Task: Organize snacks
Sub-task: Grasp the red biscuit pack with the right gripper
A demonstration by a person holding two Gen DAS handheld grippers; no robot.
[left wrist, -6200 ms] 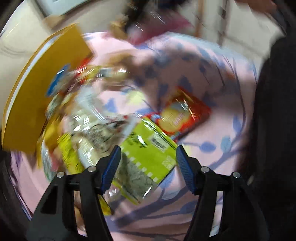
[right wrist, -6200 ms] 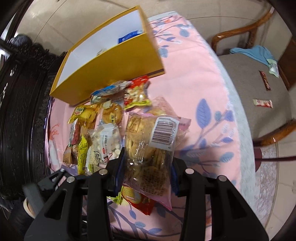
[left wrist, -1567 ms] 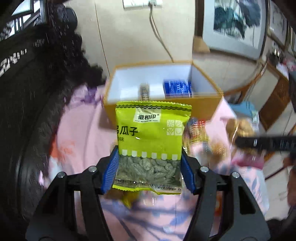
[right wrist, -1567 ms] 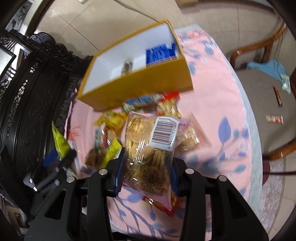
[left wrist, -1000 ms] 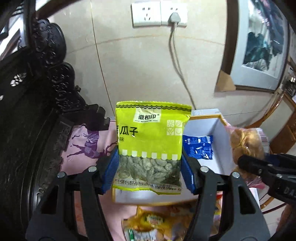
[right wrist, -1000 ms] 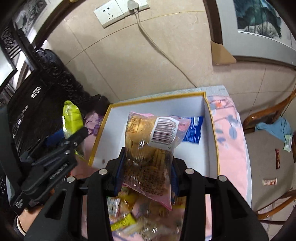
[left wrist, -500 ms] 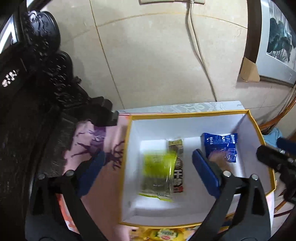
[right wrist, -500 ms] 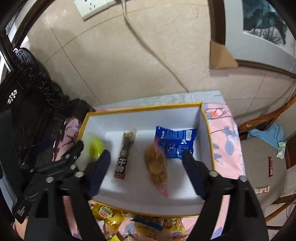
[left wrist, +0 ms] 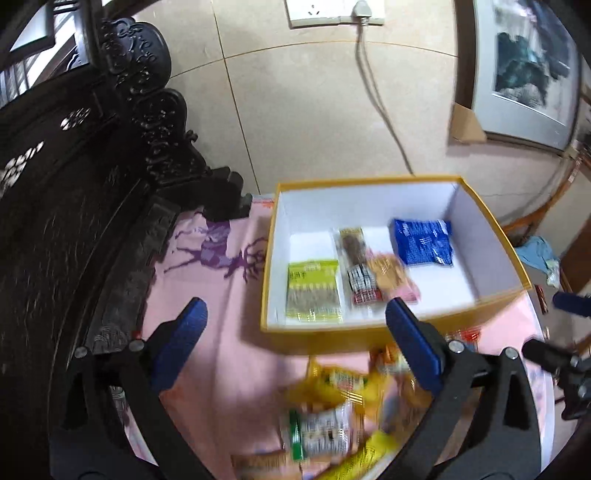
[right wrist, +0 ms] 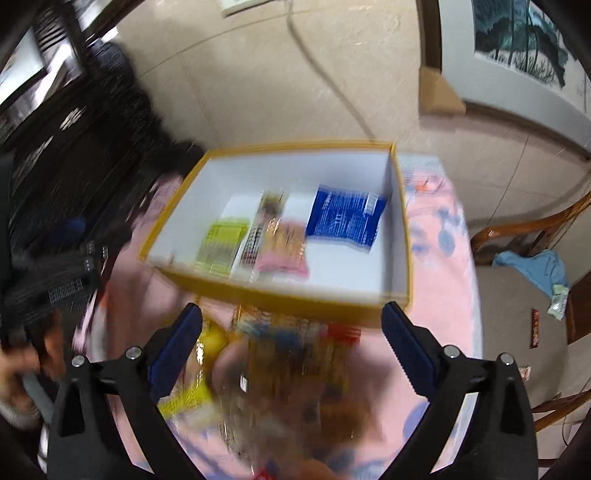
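Observation:
The yellow box [left wrist: 332,338] [right wrist: 295,295] with a white inside stands on the pink tablecloth [left wrist: 207,280]. In it lie a green seed packet [left wrist: 314,291] [right wrist: 221,243], a brown bar [left wrist: 356,262], a cookie bag [left wrist: 391,277] [right wrist: 284,251] and a blue packet [left wrist: 423,242] [right wrist: 343,218]. My left gripper [left wrist: 295,308] hangs open and empty above the box's near left corner. My right gripper [right wrist: 291,310] is over the box's near wall; its jaws are opening with nothing between them. A blurred pile of snacks [left wrist: 340,413] [right wrist: 280,369] lies in front of the box.
Dark carved furniture [left wrist: 74,166] lines the left side. A tiled wall with a socket and cable [left wrist: 332,14] rises behind the box. A wooden chair [right wrist: 535,229] with a blue cloth [right wrist: 532,266] stands to the right. A hand [right wrist: 22,365] holds the left gripper.
Both grippers opened and let go: the green seed packet and the cookie bag now lie in the box. Both grippers then drew back and down toward the snack pile.

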